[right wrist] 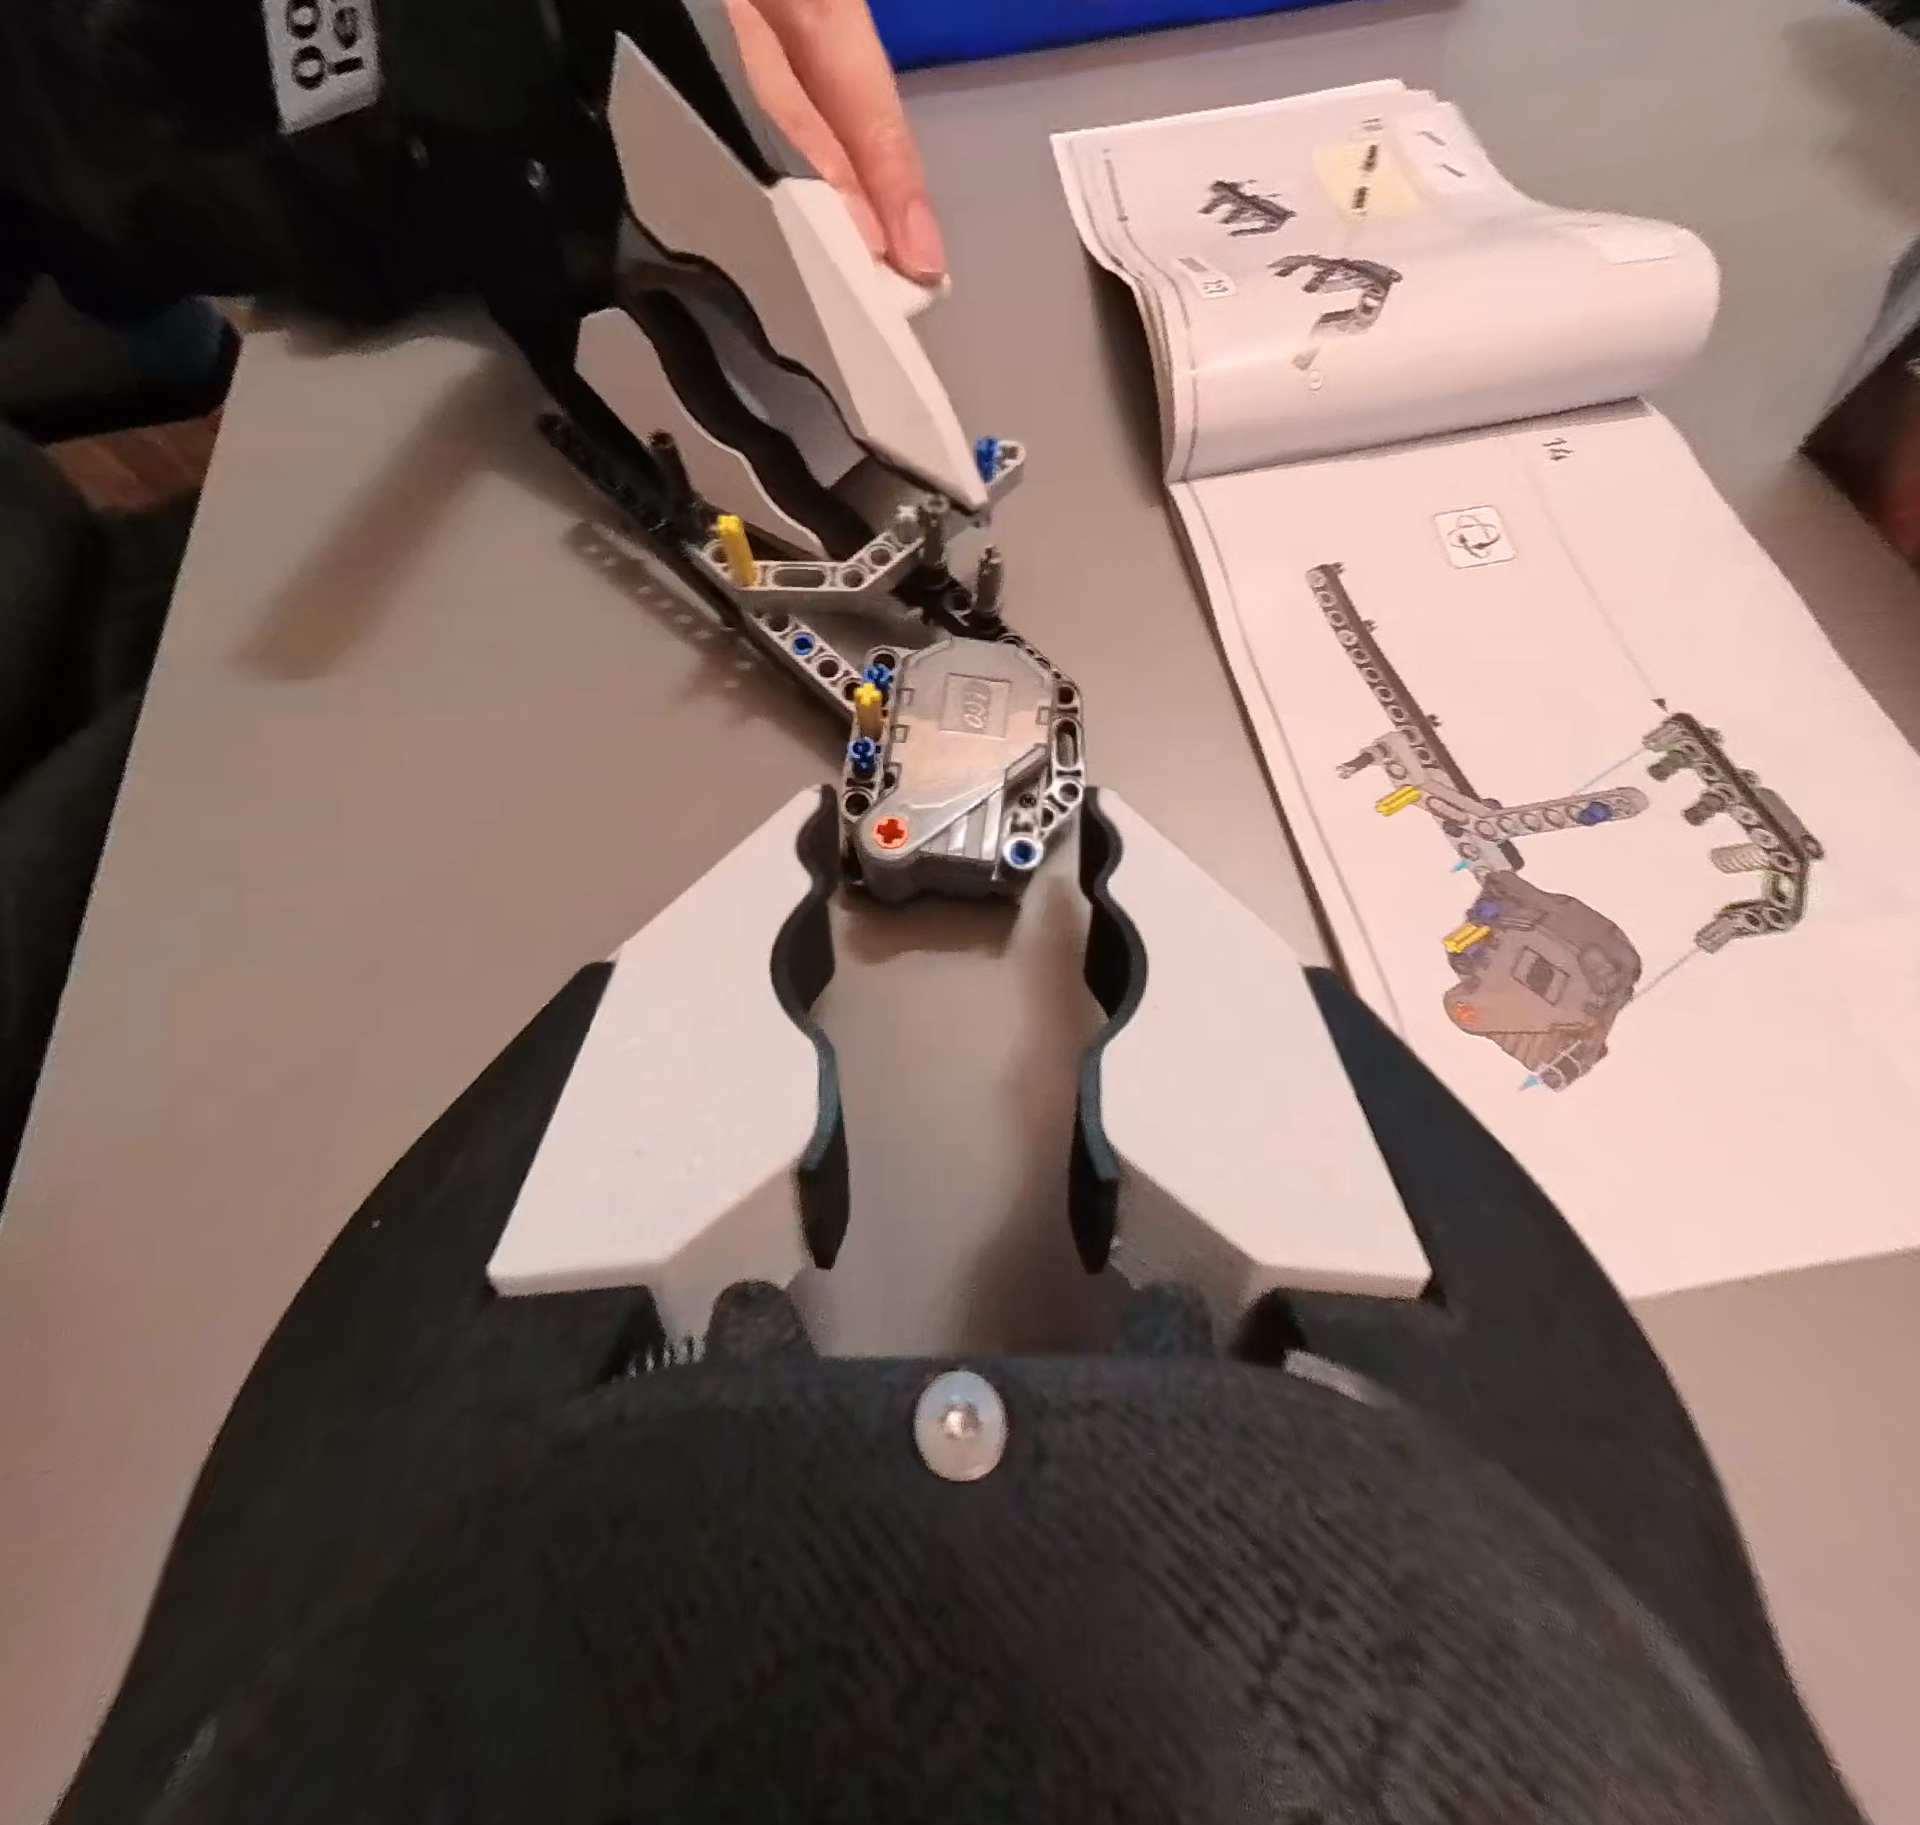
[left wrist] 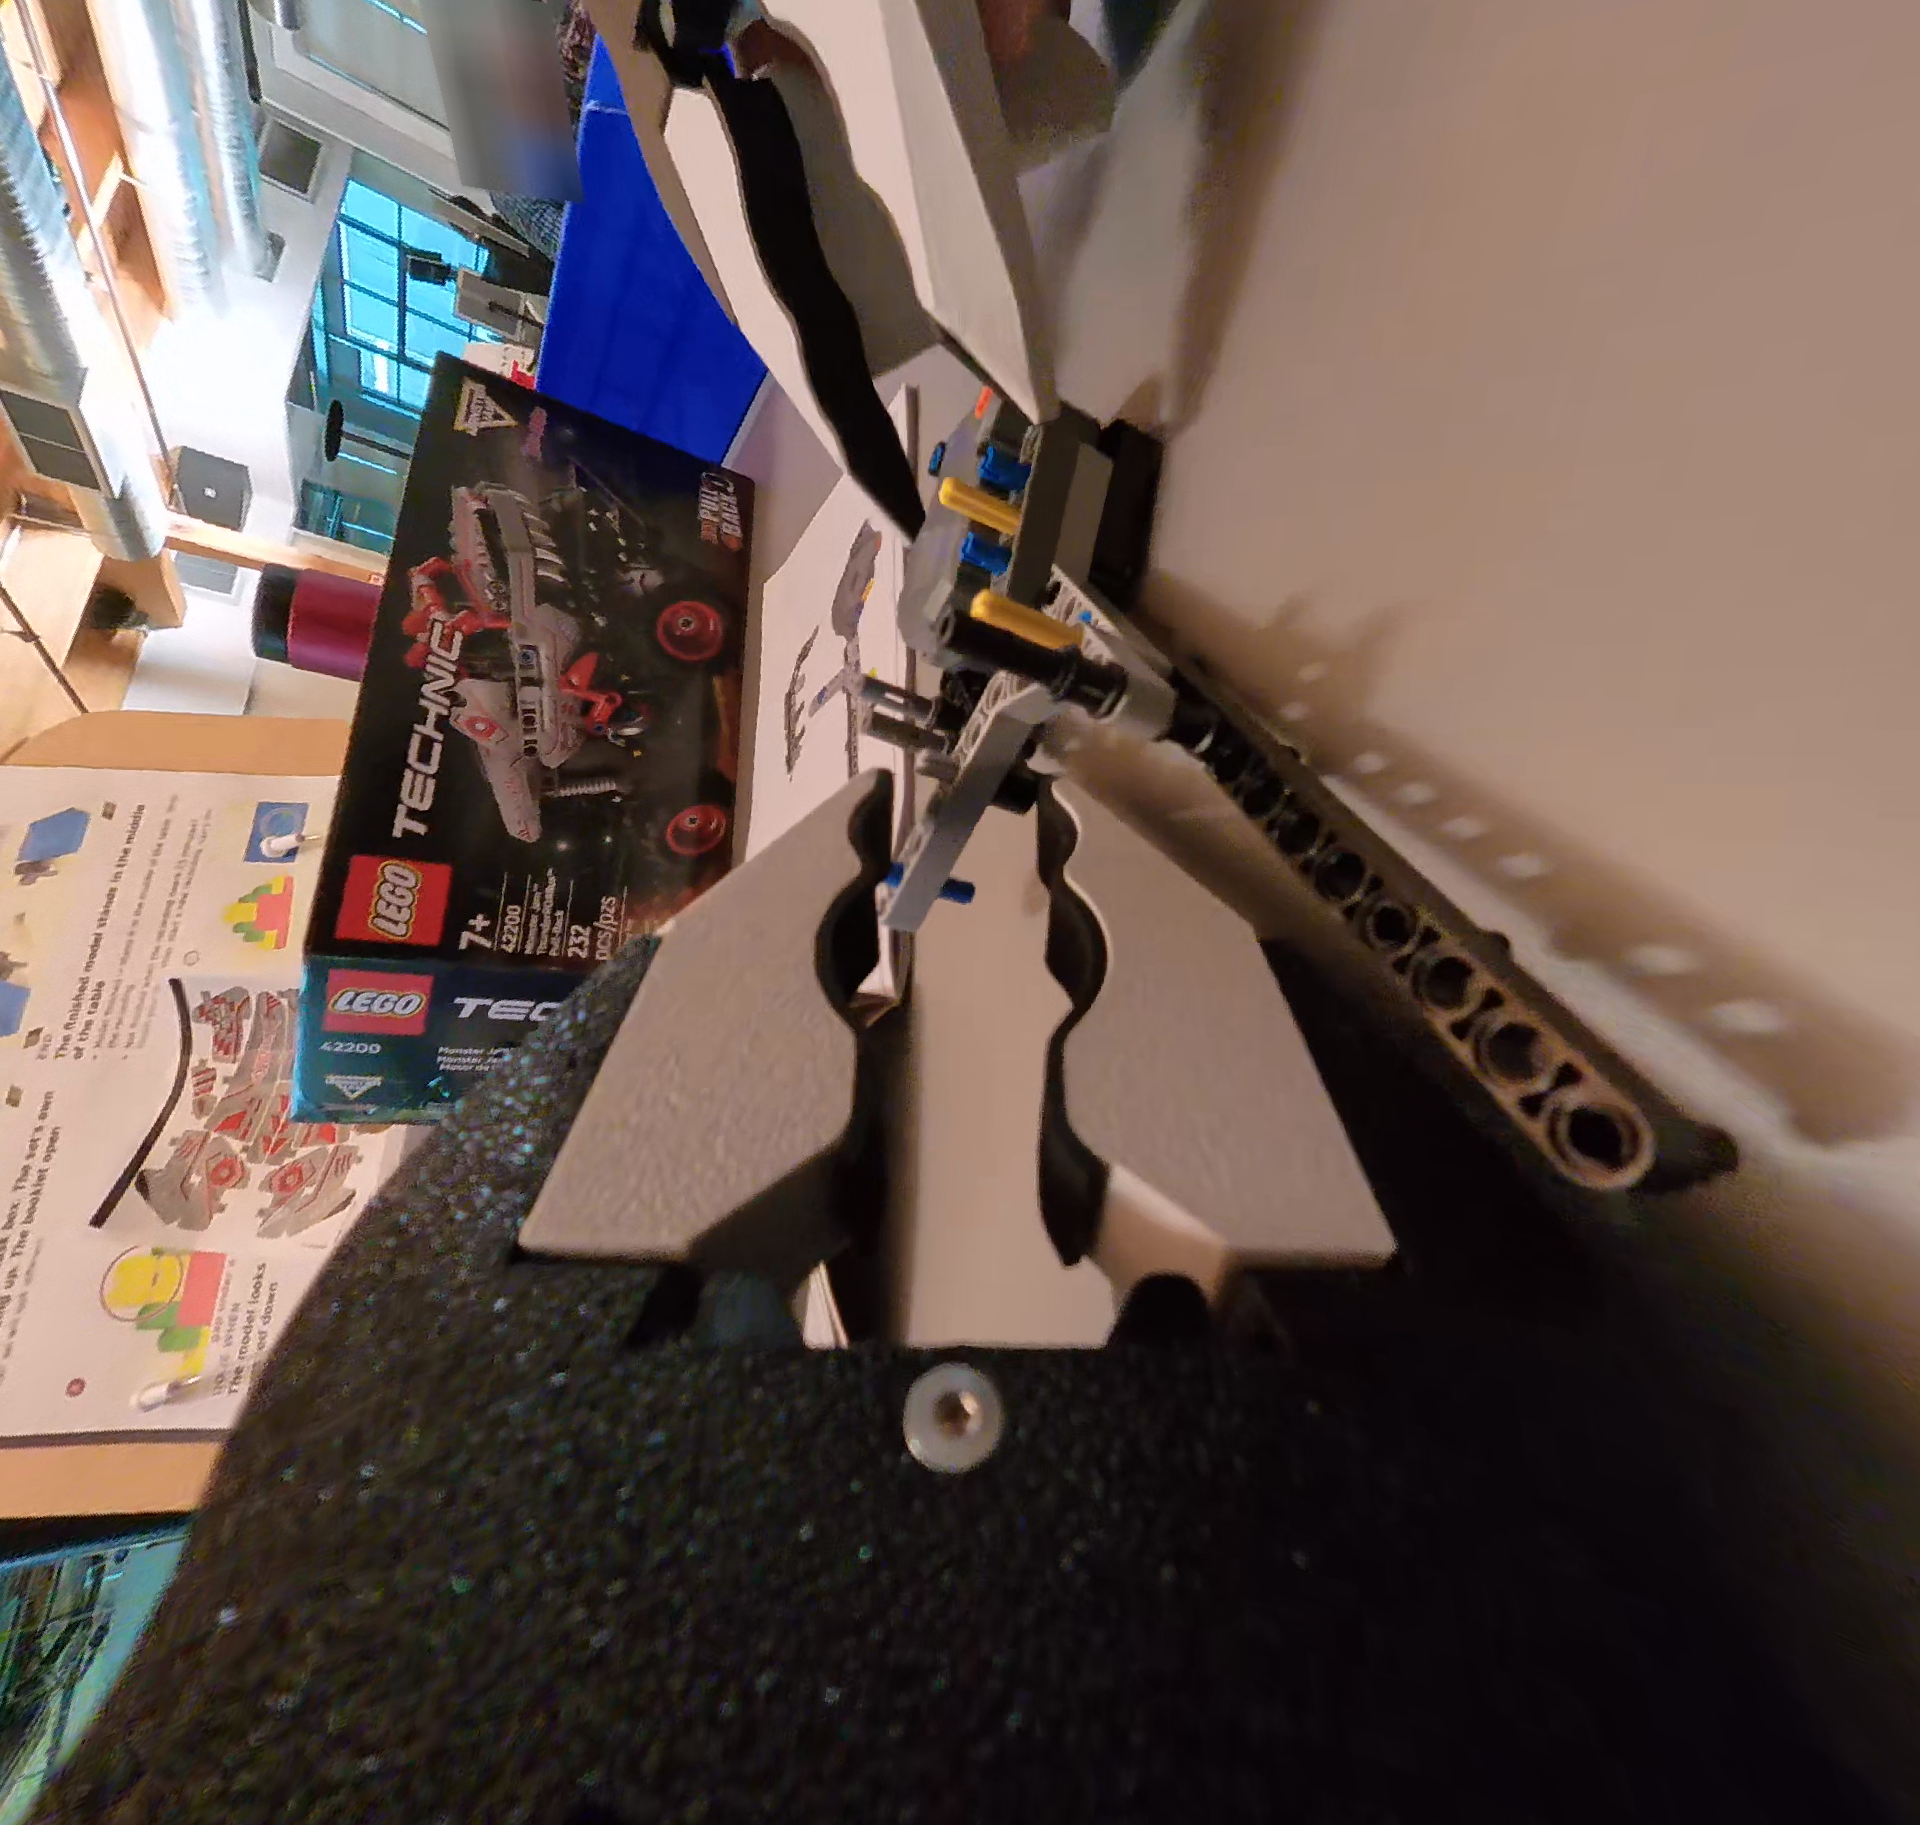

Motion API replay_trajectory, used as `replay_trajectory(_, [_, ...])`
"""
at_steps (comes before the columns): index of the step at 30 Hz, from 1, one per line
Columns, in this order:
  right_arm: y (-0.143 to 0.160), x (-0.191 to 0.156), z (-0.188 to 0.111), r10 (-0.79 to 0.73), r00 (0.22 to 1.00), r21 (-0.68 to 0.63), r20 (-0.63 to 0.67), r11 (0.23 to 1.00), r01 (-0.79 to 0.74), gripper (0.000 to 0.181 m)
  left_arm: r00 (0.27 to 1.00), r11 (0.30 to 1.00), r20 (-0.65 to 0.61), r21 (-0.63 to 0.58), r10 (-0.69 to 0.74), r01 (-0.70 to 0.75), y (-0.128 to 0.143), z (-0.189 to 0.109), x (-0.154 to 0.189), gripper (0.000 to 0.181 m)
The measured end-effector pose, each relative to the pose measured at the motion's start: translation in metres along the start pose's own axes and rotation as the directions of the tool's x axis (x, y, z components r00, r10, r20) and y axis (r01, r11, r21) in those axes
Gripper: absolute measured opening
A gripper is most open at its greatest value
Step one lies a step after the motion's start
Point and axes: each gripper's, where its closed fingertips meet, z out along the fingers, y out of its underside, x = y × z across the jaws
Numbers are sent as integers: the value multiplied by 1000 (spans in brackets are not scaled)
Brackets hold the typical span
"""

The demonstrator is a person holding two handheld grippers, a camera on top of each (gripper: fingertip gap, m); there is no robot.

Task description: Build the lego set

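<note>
On the grey table [right wrist: 364, 840], beside the open instruction booklet [right wrist: 1558, 840], I am working the half-built chassis [right wrist: 831, 580], a long holed beam [left wrist: 1455, 996] with a bent grey arm and a grey pull-back motor block [right wrist: 966, 767] at the near end. My right gripper [right wrist: 951, 819] is straddling that motor block, its fingers [right wrist: 717, 1027] fairly wide and lying along the block's two sides; whether they are truly clamping I cannot tell. My left gripper [left wrist: 961, 840] is holding its fingers at a narrow gap around the tip of the light grey angled liftarm [left wrist: 935, 861], which carries a small blue pin [right wrist: 987, 450]; firm contact is not certain either. The set's box [left wrist: 540, 736] is standing further back. To do this step well, I am judging that the right side should pin the motor flat while the left squares the liftarm's holes over the upright pins before pressing, keeping the yellow axles [right wrist: 732, 544] from being knocked askew.
</note>
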Motion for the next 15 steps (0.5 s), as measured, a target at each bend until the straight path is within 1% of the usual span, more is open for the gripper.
replay_trajectory(2, [4,0,2,-9,1000,-29,-8,1000,9,44,1000,999,0,28,-17,17,-3,-2,-1,28])
replay_trajectory(4, [14,0,8,-43,999,-99,-21,994,41,44,999,997,-2,62,-42,42,-7,-5,-3,31])
replay_trajectory(6, [22,-1,13,-82,996,-161,-30,984,76,44,998,992,-8,110,-62,62,-12,-10,-7,37])
replay_trajectory(9, [18,-3,13,-115,993,-142,-24,984,111,44,998,991,17,115,-67,65,-9,-21,-19,45])
replay_trajectory(11, [17,-1,13,-108,994,-135,-31,985,102,44,994,990,53,113,-94,88,-3,-28,-30,48])
replay_trajectory(13, [18,1,13,-134,990,-142,-41,982,127,44,984,988,122,100,-130,118,5,-35,-45,46])
replay_trajectory(14, [19,2,13,-156,986,-147,-53,978,147,44,977,987,158,89,-145,132,11,-38,-52,45])
replay_trajectory(15, [18,2,13,-168,984,-141,-55,977,159,44,964,986,208,74,-164,151,17,-40,-60,39])
